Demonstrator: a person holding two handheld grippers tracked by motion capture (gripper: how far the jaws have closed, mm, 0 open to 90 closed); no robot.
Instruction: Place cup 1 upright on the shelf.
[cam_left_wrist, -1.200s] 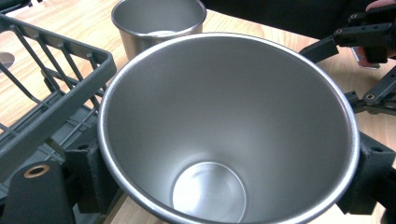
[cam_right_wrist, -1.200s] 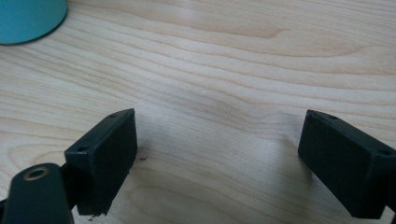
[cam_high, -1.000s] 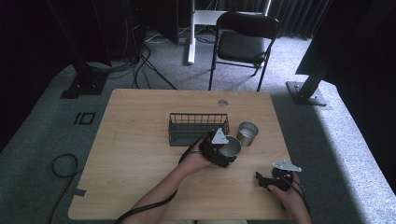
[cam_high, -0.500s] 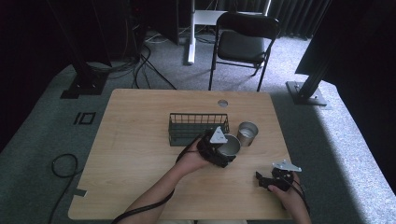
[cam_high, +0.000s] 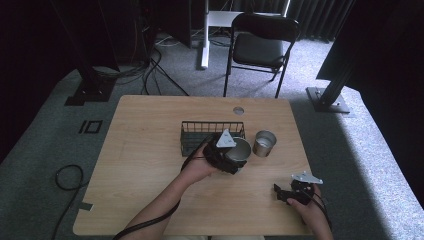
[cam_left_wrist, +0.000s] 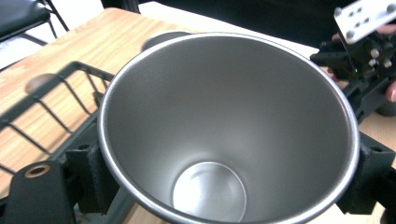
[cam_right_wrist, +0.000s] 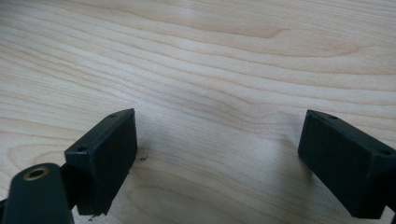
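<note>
Left fingers (cam_left_wrist: 88, 172) astride steel cup (cam_left_wrist: 229, 126)

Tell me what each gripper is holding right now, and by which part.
The left gripper clamps a shiny, tapered steel cup by its outer sides, below the rim. The right gripper is open, holding nothing.

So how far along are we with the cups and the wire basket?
Nothing is in the wire basket yet. The left gripper grips one steel cup beside it. A second cup stands on the table, untouched; the right gripper is open and idle.
</note>
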